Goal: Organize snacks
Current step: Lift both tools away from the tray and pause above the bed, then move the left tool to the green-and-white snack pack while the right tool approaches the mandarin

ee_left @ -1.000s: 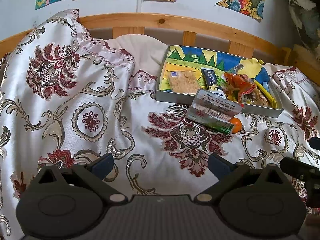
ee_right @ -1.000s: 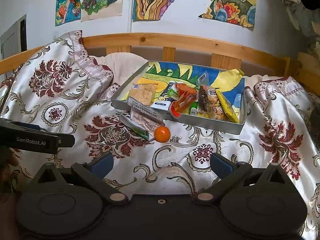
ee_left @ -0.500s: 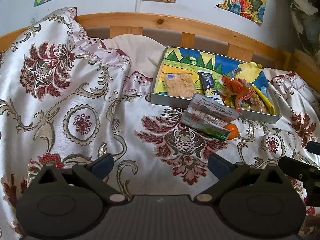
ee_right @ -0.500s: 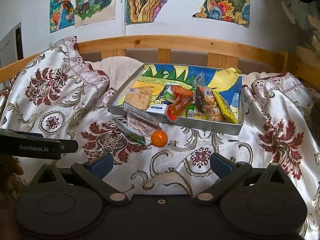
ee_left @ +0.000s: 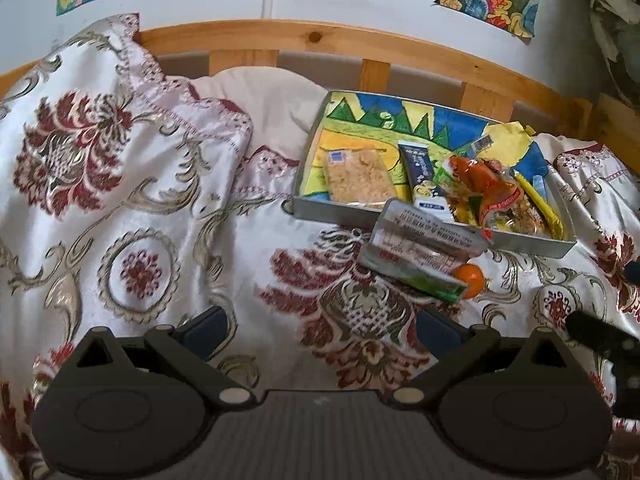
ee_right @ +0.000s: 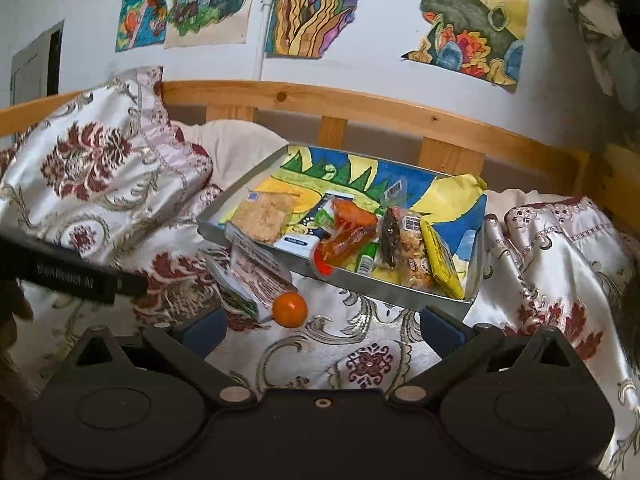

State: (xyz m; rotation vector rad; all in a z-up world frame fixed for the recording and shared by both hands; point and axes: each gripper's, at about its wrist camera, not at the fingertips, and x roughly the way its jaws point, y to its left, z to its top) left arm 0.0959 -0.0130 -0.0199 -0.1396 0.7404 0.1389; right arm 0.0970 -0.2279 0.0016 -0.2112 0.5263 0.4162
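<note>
Both our grippers, left [ee_left: 320,326] and right [ee_right: 322,326], hang spread and empty. The orange [ee_right: 289,309] could roll off across the slick quilt [ee_right: 560,264] if we nudge it before clamping.

"GenRobot.AI", blurred, on left claw [ee_right: 80,280]

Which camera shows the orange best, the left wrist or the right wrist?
The right wrist view. There the orange lies whole and near on the bedspread, beside the packet. In the left wrist view the orange is smaller, and the packet partly covers it.
</note>
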